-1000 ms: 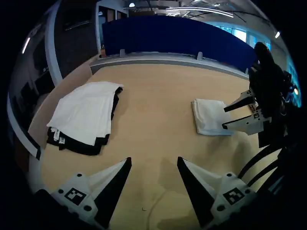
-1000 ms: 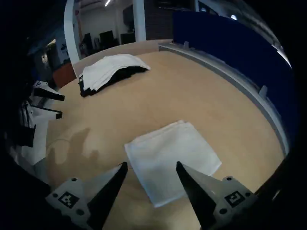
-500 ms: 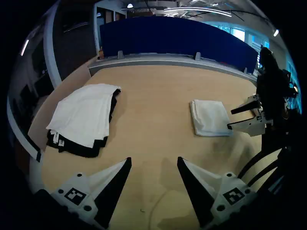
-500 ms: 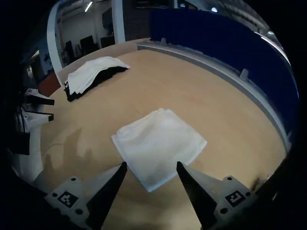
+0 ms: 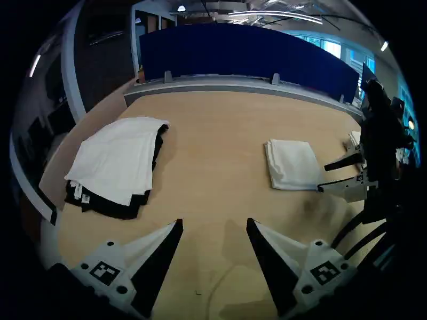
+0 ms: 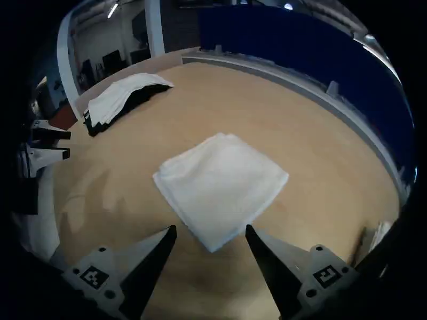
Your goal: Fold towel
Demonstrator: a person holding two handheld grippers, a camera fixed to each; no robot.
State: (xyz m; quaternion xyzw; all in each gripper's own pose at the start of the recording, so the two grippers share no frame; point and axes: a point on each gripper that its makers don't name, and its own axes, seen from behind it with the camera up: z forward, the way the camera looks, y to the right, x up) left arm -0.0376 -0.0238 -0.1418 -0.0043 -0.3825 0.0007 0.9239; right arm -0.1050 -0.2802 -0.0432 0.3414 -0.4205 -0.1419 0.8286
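Note:
A folded white towel (image 6: 221, 184) lies flat on the wooden table, just ahead of my right gripper (image 6: 210, 236), which stands open with nothing between its fingers. In the left gripper view the same folded towel (image 5: 291, 164) lies at the right of the table, with the right gripper (image 5: 324, 177) open just off its near right corner. My left gripper (image 5: 213, 226) stands open over bare table near the front edge, holding nothing. In the right gripper view the left gripper (image 6: 64, 144) shows far off at the left edge.
A stack of white and black towels (image 5: 117, 162) lies at the table's left side, seen again as the stack (image 6: 123, 96) in the right gripper view. A blue partition (image 5: 245, 50) runs along the table's far edge. Bare wood (image 5: 213, 154) spans between stack and folded towel.
My right gripper has drawn back from the folded towel, which now lies wholly ahead of its fingertips. The left gripper has barely moved.

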